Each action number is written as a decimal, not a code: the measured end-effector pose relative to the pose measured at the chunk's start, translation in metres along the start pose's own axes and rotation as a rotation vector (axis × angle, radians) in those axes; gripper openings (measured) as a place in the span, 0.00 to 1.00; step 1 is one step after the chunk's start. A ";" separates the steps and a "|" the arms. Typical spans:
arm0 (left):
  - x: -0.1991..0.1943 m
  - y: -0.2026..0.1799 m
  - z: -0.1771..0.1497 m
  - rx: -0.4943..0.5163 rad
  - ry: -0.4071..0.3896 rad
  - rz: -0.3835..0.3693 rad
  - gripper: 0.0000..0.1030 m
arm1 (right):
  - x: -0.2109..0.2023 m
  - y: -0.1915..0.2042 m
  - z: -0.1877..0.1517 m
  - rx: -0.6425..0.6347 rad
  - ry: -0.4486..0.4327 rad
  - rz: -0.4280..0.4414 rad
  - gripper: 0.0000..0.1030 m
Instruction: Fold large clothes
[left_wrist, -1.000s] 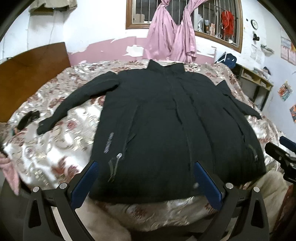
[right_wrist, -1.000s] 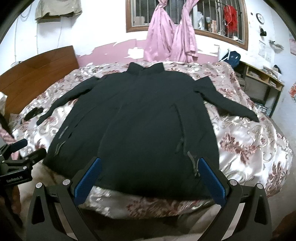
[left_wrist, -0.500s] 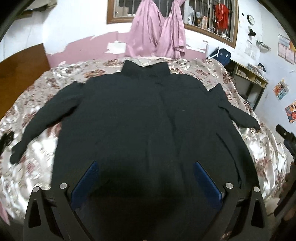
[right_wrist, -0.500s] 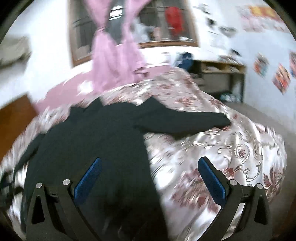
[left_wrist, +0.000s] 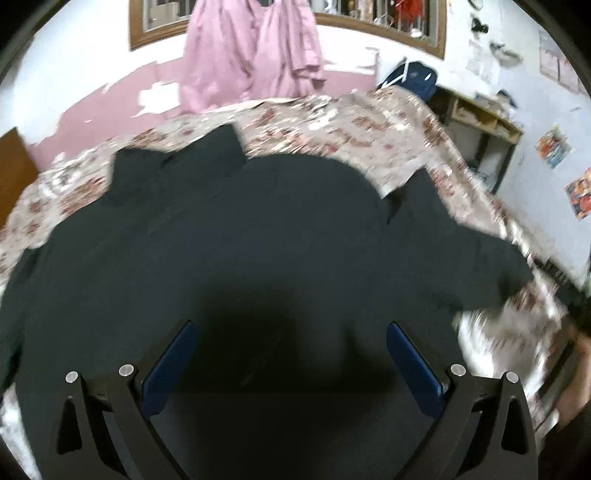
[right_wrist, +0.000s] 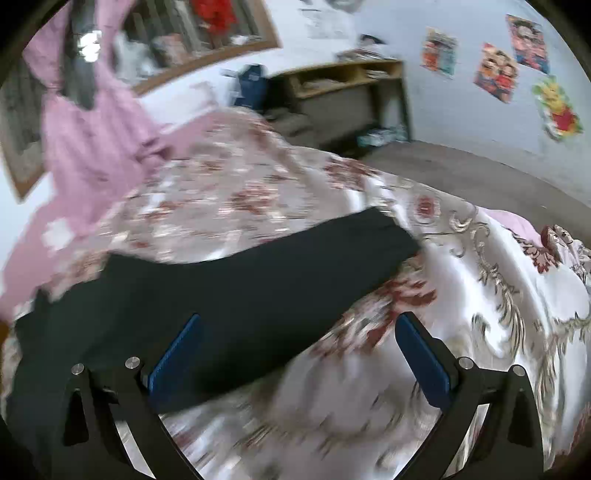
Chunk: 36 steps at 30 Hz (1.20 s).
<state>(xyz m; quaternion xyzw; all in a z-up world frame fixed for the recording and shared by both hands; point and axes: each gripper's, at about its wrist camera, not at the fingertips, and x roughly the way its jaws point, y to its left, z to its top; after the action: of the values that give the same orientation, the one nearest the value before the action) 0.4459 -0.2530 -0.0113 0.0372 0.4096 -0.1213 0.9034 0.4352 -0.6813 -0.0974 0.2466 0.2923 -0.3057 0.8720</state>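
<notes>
Left wrist view looks down the left gripper (left_wrist: 291, 354), whose blue pads (left_wrist: 168, 363) stand wide apart with nothing between them but the dark body of the coat (left_wrist: 240, 258) below; whether the pads touch the cloth I cannot tell, for the frame is blurred; the coat lies flat and face up on the bed (left_wrist: 362, 122), collar (left_wrist: 177, 158) toward the far wall, which is the sensible start for a fold since both sleeves can be brought in over a smooth body; the right sleeve (left_wrist: 476, 254) runs out toward the bed's edge on that side.

Right wrist view shows the right gripper (right_wrist: 295, 354) likewise spread and empty; it points along that same sleeve (right_wrist: 277, 266), which stretches straight across the floral cover to its cuff (right_wrist: 391, 229); one pad sits over the dark cloth and the other over bare cover, so the jaws straddle the sleeve's lower edge, seemingly lined up to close on it; I judge the step in hand to be the reach for the sleeve, with no fold yet made.

A pink curtain (right_wrist: 92, 140) hangs at the window beyond and a shelf (right_wrist: 347, 77) stands against the wall, both well apart from the work; the sleeve is thick, so a pinch near the edge should take both layers or the underside may trail behind.
</notes>
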 end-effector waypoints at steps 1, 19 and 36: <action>0.005 -0.004 0.007 -0.002 -0.007 -0.007 1.00 | 0.016 -0.004 0.004 0.029 0.006 -0.016 0.99; 0.097 -0.049 0.012 0.076 0.090 0.027 1.00 | 0.104 -0.018 0.003 0.195 0.087 0.045 0.24; 0.002 0.046 0.007 -0.026 0.064 -0.049 0.99 | -0.093 0.051 0.025 0.094 -0.336 0.301 0.06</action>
<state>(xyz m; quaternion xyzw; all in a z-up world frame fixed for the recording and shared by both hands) 0.4634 -0.2102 -0.0100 0.0194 0.4405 -0.1370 0.8870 0.4192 -0.6252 -0.0050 0.2735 0.0884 -0.2221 0.9317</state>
